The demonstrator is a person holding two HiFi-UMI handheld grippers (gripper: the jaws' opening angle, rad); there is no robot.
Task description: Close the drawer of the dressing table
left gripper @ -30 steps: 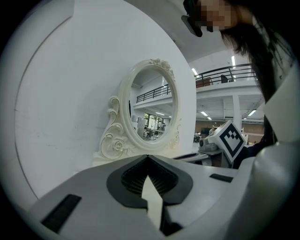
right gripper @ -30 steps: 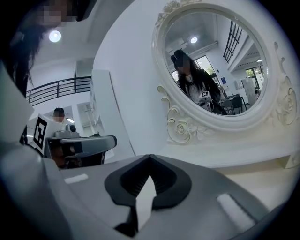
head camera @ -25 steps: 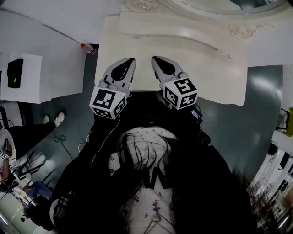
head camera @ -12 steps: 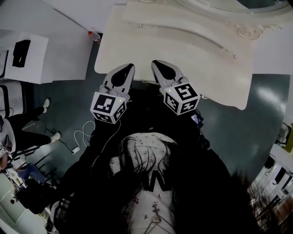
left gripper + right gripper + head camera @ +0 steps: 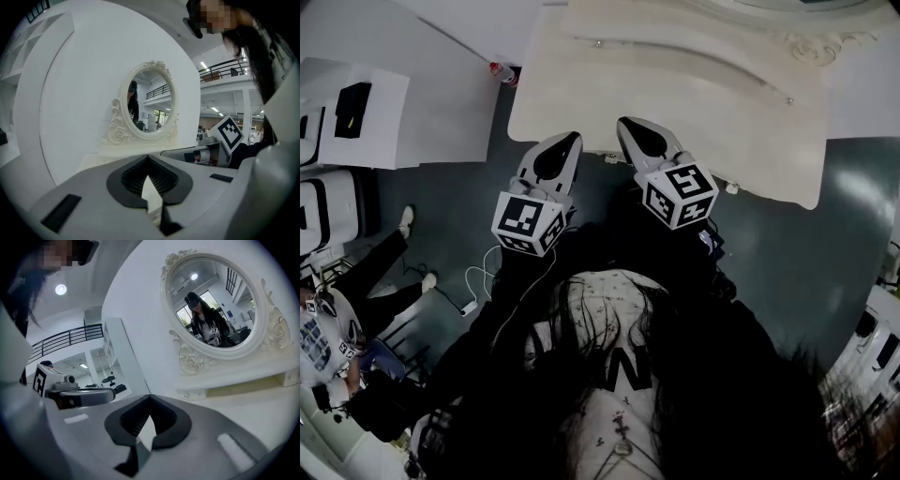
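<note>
I've drawn both tools back off the dressing table (image 5: 694, 84), so my left gripper (image 5: 569, 141) and right gripper (image 5: 628, 125), each pinched closed on nothing, now point at its near edge, where the drawer (image 5: 611, 157) shows only as a sliver between them.

You have no words, brands or numbers to read here. The only signs are black-and-white square patterns on the marker cube (image 5: 528, 223) of your left gripper (image 5: 565, 142) and on the matching cube (image 5: 680, 195) of your right gripper (image 5: 630, 127).
</note>
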